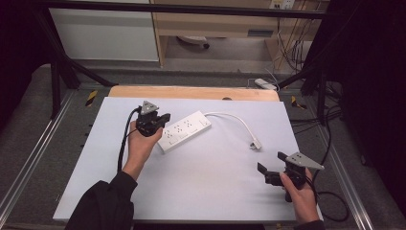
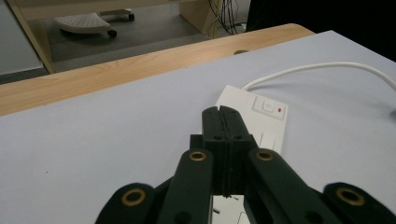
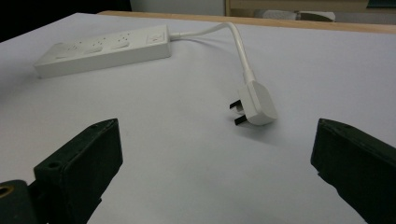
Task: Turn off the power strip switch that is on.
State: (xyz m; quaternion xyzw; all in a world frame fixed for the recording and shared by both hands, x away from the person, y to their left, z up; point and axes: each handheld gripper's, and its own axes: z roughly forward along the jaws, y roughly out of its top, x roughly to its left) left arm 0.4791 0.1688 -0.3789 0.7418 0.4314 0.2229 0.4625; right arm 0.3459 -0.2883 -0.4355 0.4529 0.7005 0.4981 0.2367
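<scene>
Pressing your closed left tongs (image 2: 221, 112) on the power strip (image 1: 184, 130), you leave the plug (image 3: 256, 103) unplugged (right tongs (image 3: 212, 154) wide, empty); plugging remains.

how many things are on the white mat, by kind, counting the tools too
power strip with its cord and plug: 1
handheld tools, the left tool shut over the strip's end and the right tool open near the plug: 2
total: 3
</scene>
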